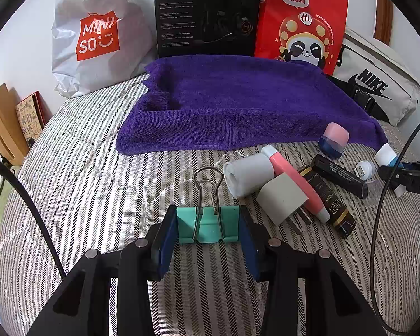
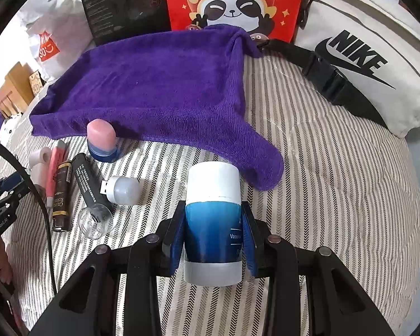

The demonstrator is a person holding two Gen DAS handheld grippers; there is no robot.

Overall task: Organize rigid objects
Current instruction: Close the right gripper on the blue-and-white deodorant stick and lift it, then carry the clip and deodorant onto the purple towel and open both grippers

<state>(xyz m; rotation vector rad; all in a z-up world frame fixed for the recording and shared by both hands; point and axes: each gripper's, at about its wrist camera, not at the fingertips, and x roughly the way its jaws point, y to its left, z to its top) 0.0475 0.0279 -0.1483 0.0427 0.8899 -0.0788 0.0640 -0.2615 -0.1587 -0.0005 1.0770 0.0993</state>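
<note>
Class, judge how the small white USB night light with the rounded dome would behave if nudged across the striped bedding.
The small white USB night light looks light, so a nudge should shift it. Lying on its side, its rounded dome may roll, though the flat plug probably limits that. The soft striped bedding likely damps sliding.

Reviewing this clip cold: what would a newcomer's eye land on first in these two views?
The purple towel spread across the striped bed, backed by a red panda bag. Next, each gripper's catch: the left gripper clamps a mint binder clip, and the right gripper clamps a blue-and-white tube. A jumble of small items lies in front of the towel.
</note>
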